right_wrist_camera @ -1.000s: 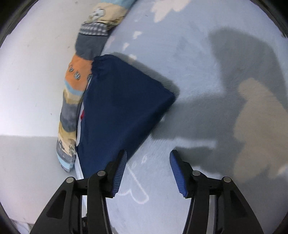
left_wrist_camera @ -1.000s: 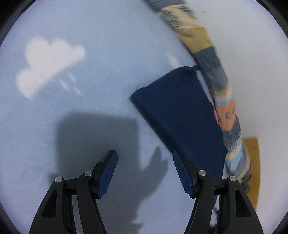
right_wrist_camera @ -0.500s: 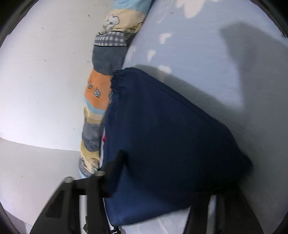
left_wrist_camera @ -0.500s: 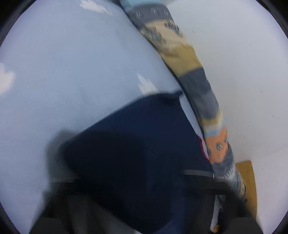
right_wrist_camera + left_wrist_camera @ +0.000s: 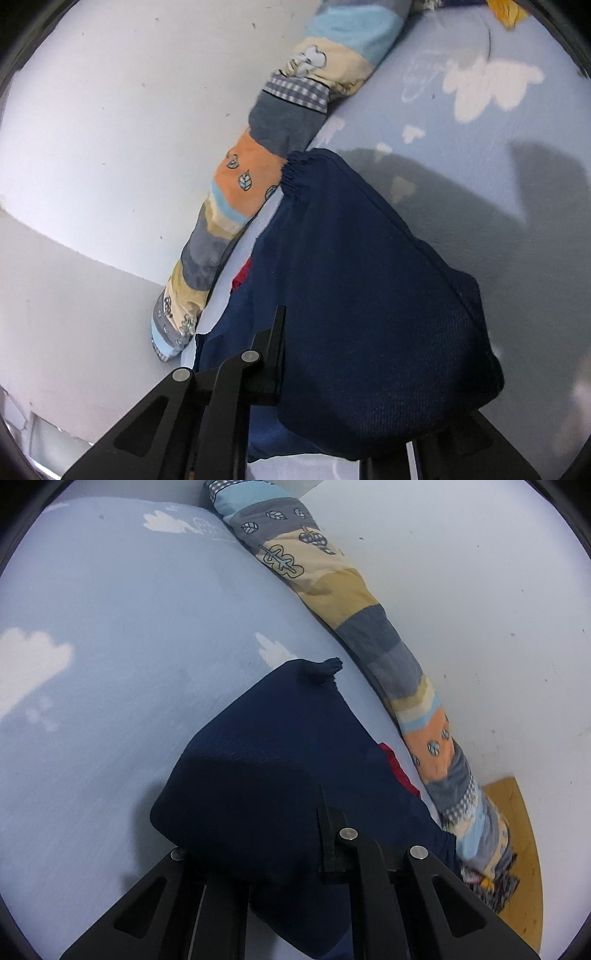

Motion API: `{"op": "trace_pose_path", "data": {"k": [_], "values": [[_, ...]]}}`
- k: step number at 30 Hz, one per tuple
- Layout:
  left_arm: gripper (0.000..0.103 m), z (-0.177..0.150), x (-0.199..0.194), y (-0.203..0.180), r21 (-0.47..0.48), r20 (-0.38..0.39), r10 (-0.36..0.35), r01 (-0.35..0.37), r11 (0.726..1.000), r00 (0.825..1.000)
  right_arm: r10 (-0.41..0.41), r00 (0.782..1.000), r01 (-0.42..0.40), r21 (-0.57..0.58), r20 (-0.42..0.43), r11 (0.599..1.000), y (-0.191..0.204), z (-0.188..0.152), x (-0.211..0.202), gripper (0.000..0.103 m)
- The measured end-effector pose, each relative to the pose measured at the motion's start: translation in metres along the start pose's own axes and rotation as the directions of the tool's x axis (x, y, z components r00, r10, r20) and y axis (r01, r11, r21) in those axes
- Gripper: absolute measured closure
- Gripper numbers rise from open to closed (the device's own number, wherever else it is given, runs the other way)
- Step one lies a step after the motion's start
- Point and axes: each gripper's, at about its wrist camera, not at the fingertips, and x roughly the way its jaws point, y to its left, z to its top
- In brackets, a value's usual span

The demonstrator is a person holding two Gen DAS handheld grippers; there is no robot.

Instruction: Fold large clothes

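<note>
Surroundings: you work over a pale blue bed sheet (image 5: pixel 129 635) printed with white clouds; a patchwork bolster (image 5: pixel 354 602) runs from upper centre to lower right of the left view, along the white wall (image 5: pixel 480 590).
Bolster, right view: the same bolster (image 5: pixel 258 173) crosses from upper right to lower left, against the wall (image 5: pixel 110 110).
Floor: a strip of yellow wood (image 5: pixel 524 849) shows at the lower right of the left view, beyond the bolster's end.
Task item: the folded navy garment (image 5: pixel 273 760) lies on the sheet in the lower centre of the left view, just beside the bolster; in the right view the garment (image 5: pixel 369 295) fills the centre and lower right, its gathered hem touching the bolster.
Under the garment: a red fabric edge (image 5: pixel 399 771) shows at its bolster side; what it belongs to you cannot tell.
Obstruction: the garment drapes over your fingers in both views and hides the tips.
Left gripper (image 5: pixel 258 853): one finger is visible against the cloth's edge, the other is covered; the gap and the hold cannot be judged.
Right gripper (image 5: pixel 354 391): its one visible finger lies against the cloth and the other is hidden beneath; the same, you cannot tell.
Containers: no container in either view.
</note>
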Motion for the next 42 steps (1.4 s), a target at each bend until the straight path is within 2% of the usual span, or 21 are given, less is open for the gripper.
{"op": "trace_pose_path", "data": {"k": [4, 6, 9, 10, 11, 13, 14, 16, 18, 19, 22, 24, 25, 26, 28, 29, 32, 36, 38, 40, 42], "values": [[0.093, -0.018, -0.046, -0.01, 0.041, -0.016, 0.028, -0.028, 0.999, 0.999, -0.006, 1.0, 0.006, 0.013, -0.006, 1.0, -0.006, -0.015, -0.042, 0.086], [0.092, -0.031, -0.064, 0.004, 0.051, -0.039, 0.056, -0.054, 0.997, 0.998, -0.024, 0.999, 0.024, 0.035, -0.024, 0.999, -0.013, -0.032, -0.066, 0.086], [0.079, -0.038, -0.083, 0.04, 0.031, -0.089, 0.125, -0.123, 0.992, 0.988, -0.074, 0.995, 0.079, 0.072, -0.065, 0.994, -0.034, -0.054, -0.089, 0.085], [0.069, -0.039, -0.092, 0.059, 0.005, -0.095, 0.161, -0.161, 0.987, 0.982, -0.101, 0.991, 0.108, 0.088, -0.086, 0.99, -0.044, -0.06, -0.091, 0.083], [0.064, -0.04, -0.104, 0.075, -0.031, -0.093, 0.187, -0.19, 0.981, 0.978, -0.118, 0.987, 0.13, 0.118, -0.108, 0.984, -0.054, -0.064, -0.092, 0.074], [0.06, -0.034, -0.125, 0.107, -0.103, -0.067, 0.202, -0.208, 0.973, 0.977, -0.191, 0.968, 0.22, 0.188, -0.162, 0.957, -0.075, -0.069, -0.095, 0.061], [0.06, -0.031, -0.138, 0.119, -0.106, -0.035, 0.222, -0.225, 0.969, 0.974, -0.195, 0.967, 0.228, 0.222, -0.163, 0.948, -0.084, -0.07, -0.101, 0.059], [0.059, -0.029, -0.157, 0.126, -0.056, 0.058, 0.273, -0.27, 0.961, 0.96, -0.223, 0.967, 0.246, 0.231, -0.124, 0.941, -0.084, -0.071, -0.116, 0.059], [0.056, -0.037, -0.171, 0.129, 0.042, 0.153, 0.292, -0.302, 0.952, 0.944, -0.314, 0.948, 0.318, 0.147, -0.054, 0.937, -0.069, -0.07, -0.135, 0.059], [0.055, -0.043, -0.173, 0.129, 0.091, 0.17, 0.289, -0.307, 0.947, 0.942, -0.34, 0.94, 0.341, 0.121, -0.03, 0.932, -0.065, -0.071, -0.14, 0.059], [0.055, -0.073, -0.168, 0.108, 0.311, 0.175, 0.271, -0.314, 0.897, 0.947, -0.438, 0.896, 0.437, 0.028, 0.078, 0.899, -0.043, -0.074, -0.156, 0.057], [0.055, -0.104, -0.163, 0.092, 0.472, 0.175, 0.264, -0.316, 0.823, 0.948, -0.447, 0.883, 0.456, -0.033, 0.143, 0.889, -0.029, -0.077, -0.163, 0.057], [0.053, -0.105, -0.159, 0.078, 0.527, 0.17, 0.262, -0.312, 0.79, 0.95, -0.446, 0.875, 0.465, -0.076, 0.186, 0.882, -0.019, -0.079, -0.167, 0.057], [0.053, -0.115, -0.151, 0.071, 0.577, 0.158, 0.264, -0.306, 0.757, 0.951, -0.399, 0.892, 0.43, -0.126, 0.213, 0.894, -0.009, -0.08, -0.168, 0.056], [0.053, -0.137, -0.136, 0.055, 0.653, 0.149, 0.299, -0.321, 0.686, 0.943, -0.291, 0.942, 0.325, -0.228, 0.168, 0.918, 0.004, -0.082, -0.156, 0.052], [0.053, -0.146, -0.131, 0.061, 0.675, 0.138, 0.321, -0.326, 0.662, 0.937, -0.283, 0.952, 0.306, -0.281, 0.119, 0.91, 0.009, -0.087, -0.144, 0.053], [0.051, -0.17, -0.117, 0.076, 0.709, 0.107, 0.41, -0.359, 0.607, 0.906, -0.308, 0.951, 0.288, -0.325, -0.012, 0.901, 0.003, -0.098, -0.118, 0.054], [0.047, -0.175, -0.117, 0.096, 0.724, 0.122, 0.435, -0.38, 0.575, 0.892, -0.454, 0.888, 0.409, -0.325, -0.073, 0.853, -0.018, -0.099, -0.093, 0.057], [0.046, -0.169, -0.118, 0.103, 0.72, 0.118, 0.435, -0.378, 0.581, 0.893, -0.495, 0.866, 0.452, -0.313, -0.068, 0.835, -0.027, -0.095, -0.096, 0.056], [0.046, -0.162, -0.116, 0.104, 0.702, 0.116, 0.428, -0.379, 0.603, 0.896, -0.438, 0.896, 0.409, -0.248, -0.072, 0.878, -0.035, -0.087, -0.107, 0.056], [0.046, -0.177, -0.131, 0.103, 0.689, 0.116, 0.414, -0.373, 0.622, 0.903, -0.386, 0.922, 0.371, -0.2, -0.042, 0.907, -0.038, -0.083, -0.12, 0.054]]}}
